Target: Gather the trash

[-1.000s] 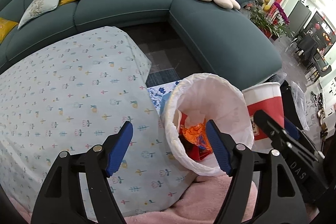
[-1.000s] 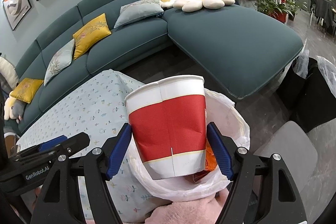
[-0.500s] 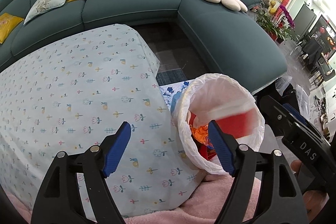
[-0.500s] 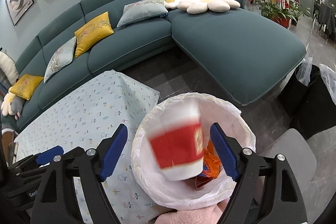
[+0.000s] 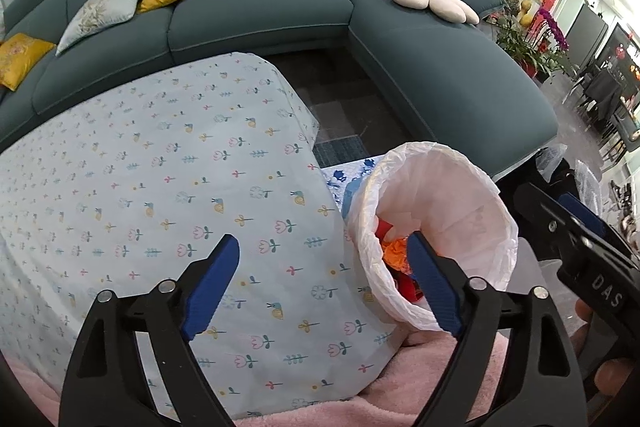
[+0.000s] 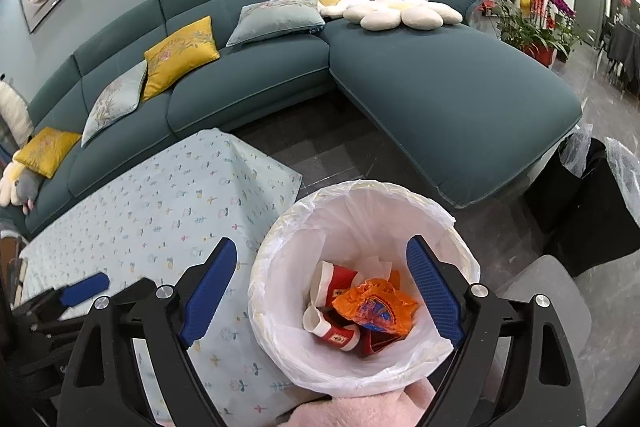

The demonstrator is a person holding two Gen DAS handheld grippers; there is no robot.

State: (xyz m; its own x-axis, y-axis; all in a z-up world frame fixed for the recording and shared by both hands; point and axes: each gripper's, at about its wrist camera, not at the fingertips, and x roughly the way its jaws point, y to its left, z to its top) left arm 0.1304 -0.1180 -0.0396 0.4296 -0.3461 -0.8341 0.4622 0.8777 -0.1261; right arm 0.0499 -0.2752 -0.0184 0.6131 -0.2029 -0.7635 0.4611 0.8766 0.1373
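A waste bin lined with a white bag [image 6: 432,211] stands beside the table. In it lie two red-and-white paper cups [image 6: 334,281] and an orange wrapper [image 6: 376,309]. My right gripper [image 6: 322,289] hangs above the bin's mouth, its jaws opening with nothing held between them. My left gripper [image 5: 324,281] hovers over the table's near corner, its jaws opening and bare. The bin [image 5: 452,195] shows at the right of the left wrist view, with orange and red trash [image 5: 394,251] inside. The right gripper's black body [image 5: 576,243] reaches in from the right there.
A floral tablecloth [image 5: 160,179] covers the low table [image 6: 152,211]. A teal corner sofa [image 6: 420,87] with cushions curves behind. Dark tiled floor [image 6: 320,155] lies between them. Black bags [image 6: 580,195] sit at the right, and a pink sleeve [image 5: 432,379] shows below.
The red-and-white cup that my right gripper held has dropped into the bin and lies on the trash. Both grippers' jaws have spread wider.
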